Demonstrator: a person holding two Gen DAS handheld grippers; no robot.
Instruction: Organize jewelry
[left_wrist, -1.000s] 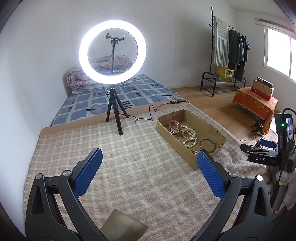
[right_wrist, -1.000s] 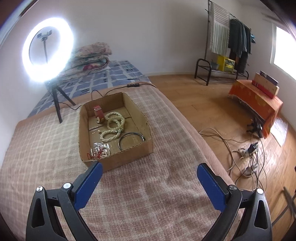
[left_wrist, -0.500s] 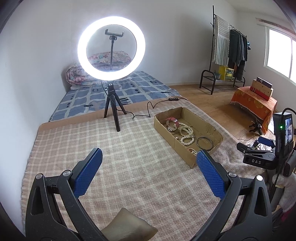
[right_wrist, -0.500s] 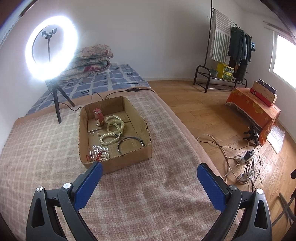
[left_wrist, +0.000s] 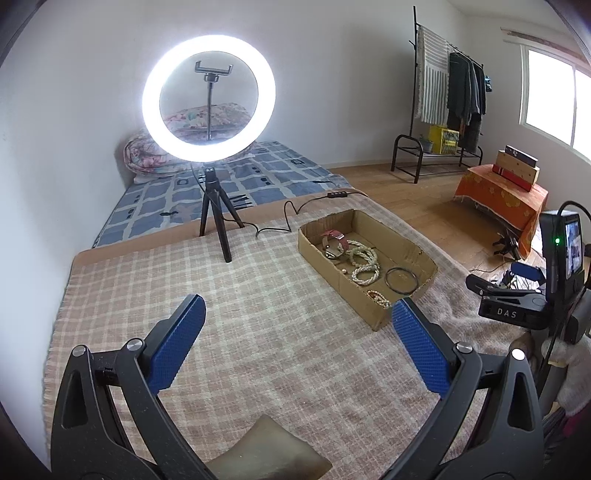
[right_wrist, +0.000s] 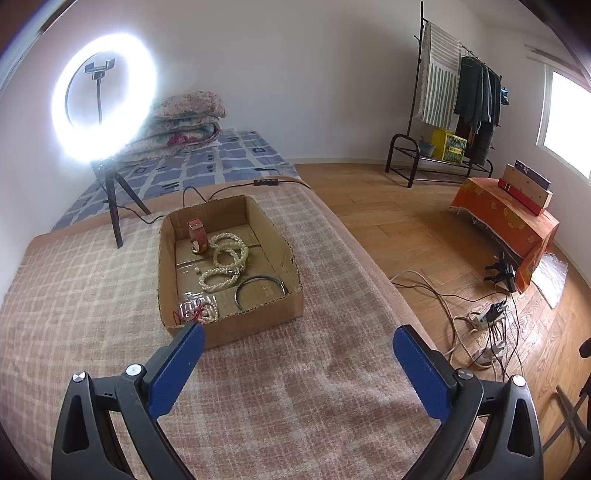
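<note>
I see the cardboard box (right_wrist: 225, 332) lying lengthwise away from me on the blanket (right_wrist: 295, 406), near its right edge, both my claws, left (left_wrist: 297, 334) and right (right_wrist: 297, 363), released.

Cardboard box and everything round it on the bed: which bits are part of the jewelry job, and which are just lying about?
Job:
cardboard box
red-strap watch
pearl strands
dark bangle
small beaded piece with red thread
left tongs, open
right tongs, open

Lying about:
ring light
its cable
folded quilts
clothes rack

Bright ring light (left_wrist: 208, 98) glare, window (right_wrist: 567, 134) daylight, fisheye-warped dark edges.
</note>
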